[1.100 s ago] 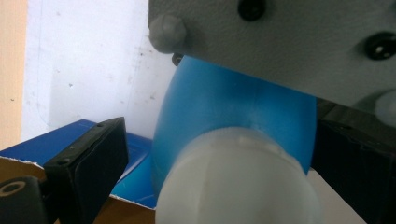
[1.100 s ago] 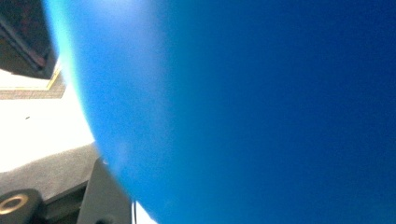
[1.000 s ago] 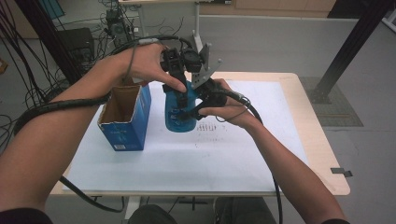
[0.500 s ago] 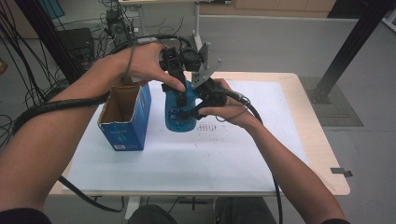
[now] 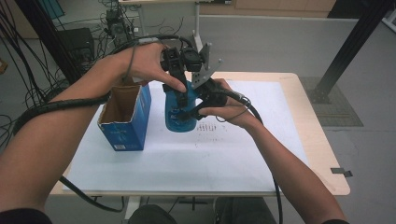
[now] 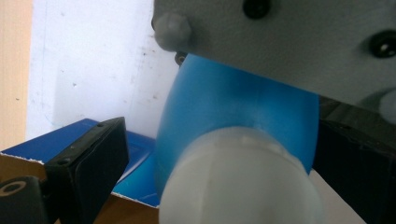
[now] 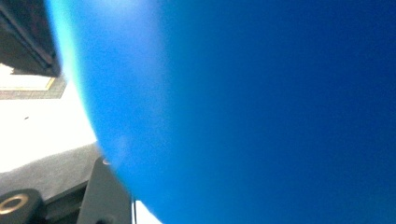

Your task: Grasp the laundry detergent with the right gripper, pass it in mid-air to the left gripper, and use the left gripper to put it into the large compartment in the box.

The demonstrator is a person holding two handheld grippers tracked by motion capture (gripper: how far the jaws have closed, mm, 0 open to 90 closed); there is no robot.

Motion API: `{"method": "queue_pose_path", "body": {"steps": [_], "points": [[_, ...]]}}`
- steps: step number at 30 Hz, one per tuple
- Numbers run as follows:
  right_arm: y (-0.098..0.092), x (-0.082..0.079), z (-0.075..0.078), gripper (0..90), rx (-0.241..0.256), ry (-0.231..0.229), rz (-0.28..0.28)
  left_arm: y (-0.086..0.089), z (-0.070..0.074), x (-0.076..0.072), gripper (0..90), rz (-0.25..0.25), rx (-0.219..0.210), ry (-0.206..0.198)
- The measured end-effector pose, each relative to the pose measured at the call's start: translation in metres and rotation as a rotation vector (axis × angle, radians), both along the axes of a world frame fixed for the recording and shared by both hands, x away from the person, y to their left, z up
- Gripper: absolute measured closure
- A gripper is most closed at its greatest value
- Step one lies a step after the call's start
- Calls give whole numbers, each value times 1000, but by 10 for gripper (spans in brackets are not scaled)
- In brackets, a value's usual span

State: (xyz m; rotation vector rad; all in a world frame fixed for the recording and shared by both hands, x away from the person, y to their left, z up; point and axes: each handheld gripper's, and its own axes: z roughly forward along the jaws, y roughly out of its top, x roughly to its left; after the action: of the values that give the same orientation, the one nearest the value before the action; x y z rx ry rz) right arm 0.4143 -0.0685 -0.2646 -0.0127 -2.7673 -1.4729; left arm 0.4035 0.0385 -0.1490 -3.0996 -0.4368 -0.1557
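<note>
Bottle: blue bottle (image 5: 180,114) with a white cap (image 6: 238,186), standing upright on the white sheet (image 5: 187,158) near the middle of the tabletop (image 5: 322,154), just right of the carton
Bottle in the left gripper view: blue body (image 6: 233,107) and white cap seen from close above, with a black jaw off to each side of the cap
Bottle in the right gripper view: its blue wall (image 7: 261,112) pressed right up to the lens, blurred
Left tongs (image 5: 180,86): over the bottle's top, jaws spread wider than the cap; the left jaw stands clear of it, contact on the right side cannot be told
Right tongs (image 5: 189,109): against the bottle's right side at mid-height, reaching in from the right; whether they clamp the body cannot be told
Carton: open blue cardboard box (image 5: 126,116), upright, its brown inside showing, just beside the bottle
Sheet: white, covers most of the wooden tabletop, faint dark marks right of the bottle
</note>
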Motion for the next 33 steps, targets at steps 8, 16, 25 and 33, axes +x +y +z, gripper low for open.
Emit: {"method": "queue_pose_path", "body": {"steps": [8,16,25,33], "points": [[0,0,1,428,6,-10,3,-2,1,0,53,-4,1,-3],[-1,0,1,428,6,-18,2,-2,1,-1,55,-7,2,-2],[-2,0,1,428,15,-11,9,-2,-1,0,54,-5,0,4],[-1,0,2,428,13,-14,10,-2,0,0,56,-6,0,2]]}}
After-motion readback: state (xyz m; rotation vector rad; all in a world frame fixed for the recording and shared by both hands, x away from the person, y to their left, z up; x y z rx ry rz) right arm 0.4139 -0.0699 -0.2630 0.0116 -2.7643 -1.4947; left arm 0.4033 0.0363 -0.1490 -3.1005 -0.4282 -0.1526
